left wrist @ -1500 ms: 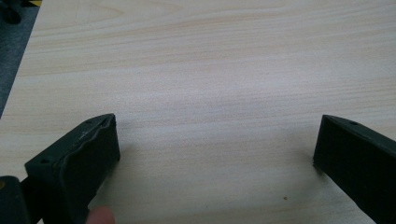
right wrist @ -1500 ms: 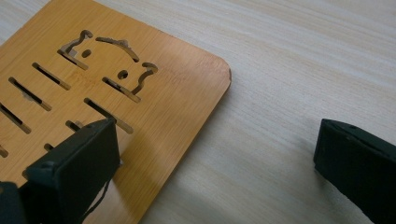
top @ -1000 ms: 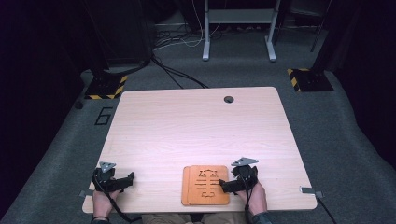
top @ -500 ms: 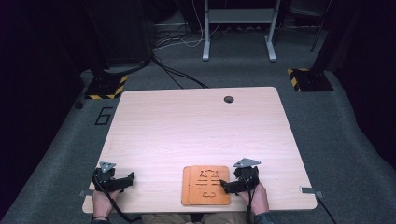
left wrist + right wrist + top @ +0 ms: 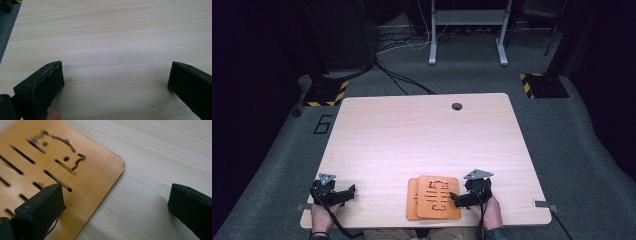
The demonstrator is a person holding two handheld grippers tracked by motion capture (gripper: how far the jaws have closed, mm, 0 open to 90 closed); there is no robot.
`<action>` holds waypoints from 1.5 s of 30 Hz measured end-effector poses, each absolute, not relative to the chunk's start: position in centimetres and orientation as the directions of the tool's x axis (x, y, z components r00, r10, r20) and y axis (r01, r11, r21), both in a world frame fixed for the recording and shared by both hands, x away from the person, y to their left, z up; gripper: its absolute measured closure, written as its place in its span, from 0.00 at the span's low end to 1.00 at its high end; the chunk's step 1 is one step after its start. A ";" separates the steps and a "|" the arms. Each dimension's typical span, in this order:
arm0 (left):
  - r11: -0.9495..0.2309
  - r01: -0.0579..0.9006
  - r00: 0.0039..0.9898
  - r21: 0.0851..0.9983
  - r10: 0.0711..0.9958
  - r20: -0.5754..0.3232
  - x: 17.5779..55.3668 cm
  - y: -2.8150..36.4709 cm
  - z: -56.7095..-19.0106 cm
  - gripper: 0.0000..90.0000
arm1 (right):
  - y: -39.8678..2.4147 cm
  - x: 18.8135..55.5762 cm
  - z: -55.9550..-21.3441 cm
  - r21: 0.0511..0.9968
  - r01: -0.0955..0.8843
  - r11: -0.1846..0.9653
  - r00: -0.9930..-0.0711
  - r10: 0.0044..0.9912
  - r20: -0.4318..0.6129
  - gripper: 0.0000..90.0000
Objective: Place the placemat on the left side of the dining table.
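The pale wooden surface [image 5: 422,145] is being seen from above, with a round cable hole [image 5: 457,106] near its far edge. Two orange slotted boards are being kept stacked near the near edge, right of centre: the upper board [image 5: 438,196] is being laid askew over the lower board [image 5: 412,200], whose left strip is being left exposed. The right hand-held gripper [image 5: 454,200] is being held at the upper board's right edge with its jaws spread wide, one jaw over the board [image 5: 50,170], the other over bare wood. The left hand-held gripper [image 5: 352,190] is being held well apart, near the left corner, jaws wide and empty.
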State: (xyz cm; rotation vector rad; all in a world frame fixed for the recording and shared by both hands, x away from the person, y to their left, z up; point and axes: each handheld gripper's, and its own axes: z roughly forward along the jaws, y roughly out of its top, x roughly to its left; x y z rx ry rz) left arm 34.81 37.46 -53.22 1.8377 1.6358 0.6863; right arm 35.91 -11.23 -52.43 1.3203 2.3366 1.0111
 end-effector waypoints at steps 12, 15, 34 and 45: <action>-0.080 0.695 0.114 0.715 0.994 0.000 34.8 37.4 -53.2 0.00 | -11.7 36.0 -52.5 0.693 0.631 0.349 -0.549 0.831 0.082 0.00; -0.070 0.697 0.104 0.713 0.995 -0.003 34.8 37.4 -53.2 0.00 | -11.7 36.0 -52.5 0.694 0.630 0.349 -0.551 0.831 0.081 0.00; -0.148 0.679 0.239 0.719 0.971 -0.027 34.4 32.9 -49.3 0.03 | -11.7 35.9 -52.5 0.693 0.634 0.343 -0.544 0.835 0.085 0.00; -0.194 0.676 0.343 0.711 0.937 -0.071 34.5 30.0 -48.8 0.03 | -11.6 35.9 -52.5 0.694 0.636 0.338 -0.538 0.839 0.084 0.00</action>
